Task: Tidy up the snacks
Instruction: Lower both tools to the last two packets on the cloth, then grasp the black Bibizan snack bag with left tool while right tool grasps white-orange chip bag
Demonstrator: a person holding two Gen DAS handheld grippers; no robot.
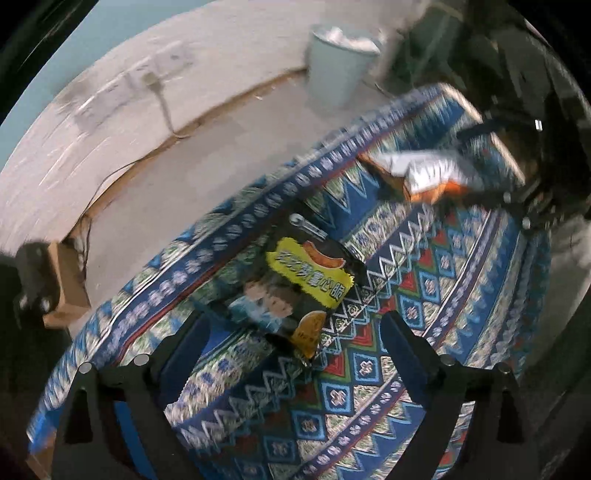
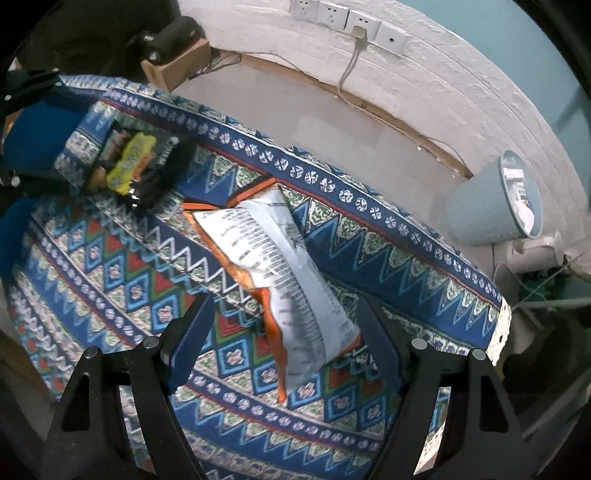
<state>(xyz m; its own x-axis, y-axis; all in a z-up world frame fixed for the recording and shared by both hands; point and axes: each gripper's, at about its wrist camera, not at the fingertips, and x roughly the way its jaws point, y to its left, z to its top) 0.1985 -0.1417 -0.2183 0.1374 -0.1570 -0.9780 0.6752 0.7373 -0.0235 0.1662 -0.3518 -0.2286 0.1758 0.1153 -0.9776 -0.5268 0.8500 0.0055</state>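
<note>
A black snack bag (image 1: 295, 288) with a yellow label lies flat on the patterned tablecloth (image 1: 406, 369). My left gripper (image 1: 295, 343) points down over it, open, and the bag's lower end lies between the two fingers without touching them. A silver-white bag with orange edges (image 2: 280, 277) lies further along the same cloth. My right gripper (image 2: 286, 336) hangs open above it, one finger on each side of the bag's near end. The silver bag (image 1: 424, 173) shows blurred in the left wrist view. The black bag (image 2: 140, 166) shows upper left in the right wrist view.
The table's far edge drops to a pale floor by a white wall with sockets (image 2: 351, 18) and a plugged cable. A pale blue bin (image 2: 495, 199) stands on the floor by the table corner. A cardboard box (image 2: 177, 62) sits past the other end.
</note>
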